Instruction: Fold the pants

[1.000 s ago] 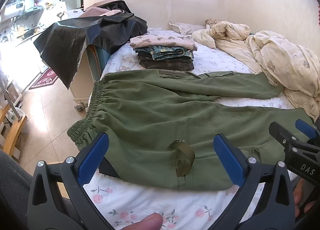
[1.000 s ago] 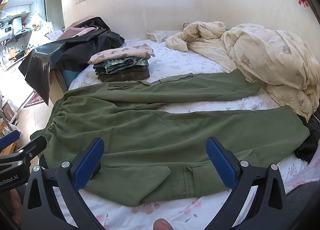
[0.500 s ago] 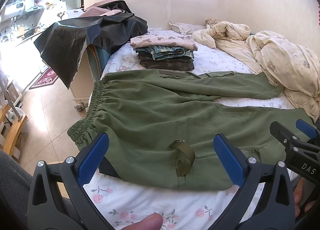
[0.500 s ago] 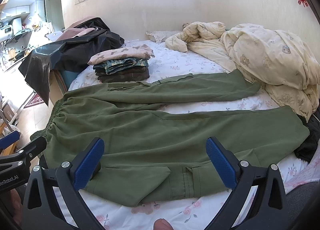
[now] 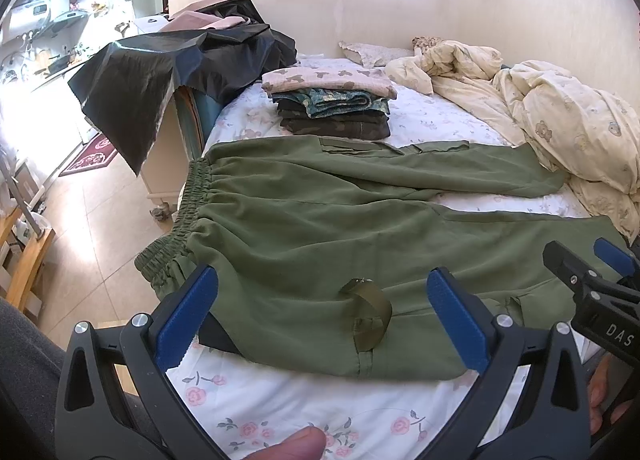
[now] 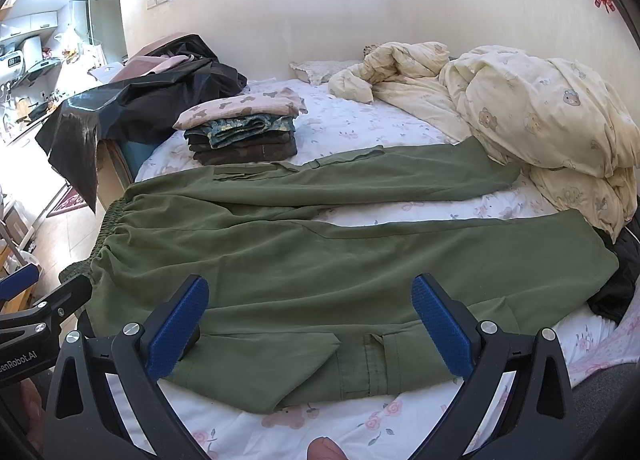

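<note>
Olive green pants (image 5: 320, 228) (image 6: 320, 256) lie spread flat across the bed, elastic waistband (image 5: 188, 204) at the left bed edge and both legs running to the right. A green strap loop (image 5: 368, 312) lies on the near leg. My left gripper (image 5: 320, 316) hovers open above the near edge by the waist, holding nothing. My right gripper (image 6: 308, 320) hovers open over the near leg's side pocket (image 6: 372, 360), also holding nothing. Each gripper shows at the edge of the other's view.
A stack of folded clothes (image 5: 332, 104) (image 6: 244, 132) sits behind the pants. A crumpled cream duvet (image 5: 560, 124) (image 6: 520, 112) fills the right of the bed. Black plastic sheet (image 5: 168, 72) drapes furniture at the left. Tiled floor (image 5: 80, 220) lies left of the bed.
</note>
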{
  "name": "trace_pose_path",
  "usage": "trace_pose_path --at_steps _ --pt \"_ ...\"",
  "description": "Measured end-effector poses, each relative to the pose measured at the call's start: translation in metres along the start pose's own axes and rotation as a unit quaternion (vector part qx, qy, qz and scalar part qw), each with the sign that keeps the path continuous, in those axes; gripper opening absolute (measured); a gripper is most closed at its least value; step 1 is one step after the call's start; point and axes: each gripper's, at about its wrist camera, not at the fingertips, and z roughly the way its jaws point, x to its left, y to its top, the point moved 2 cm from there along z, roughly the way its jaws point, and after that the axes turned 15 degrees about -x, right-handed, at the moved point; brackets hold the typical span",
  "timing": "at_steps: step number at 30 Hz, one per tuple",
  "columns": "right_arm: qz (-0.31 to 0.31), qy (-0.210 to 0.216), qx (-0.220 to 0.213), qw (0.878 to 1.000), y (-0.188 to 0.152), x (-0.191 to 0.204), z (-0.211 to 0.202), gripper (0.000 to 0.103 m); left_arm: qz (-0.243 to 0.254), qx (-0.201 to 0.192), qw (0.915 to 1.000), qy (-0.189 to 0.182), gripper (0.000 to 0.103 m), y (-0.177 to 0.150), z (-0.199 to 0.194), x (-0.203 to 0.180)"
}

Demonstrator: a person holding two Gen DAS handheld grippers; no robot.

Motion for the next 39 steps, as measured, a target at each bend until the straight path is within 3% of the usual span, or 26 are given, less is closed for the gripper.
trace_pose_path --at_steps 39 --pt "0.003 -0.002 0.000 1.000 0.0019 -0.0059 -0.0027 0.103 0.000 0.005 1.0000 0.002 0.103 0.0015 0.0002 0.0005"
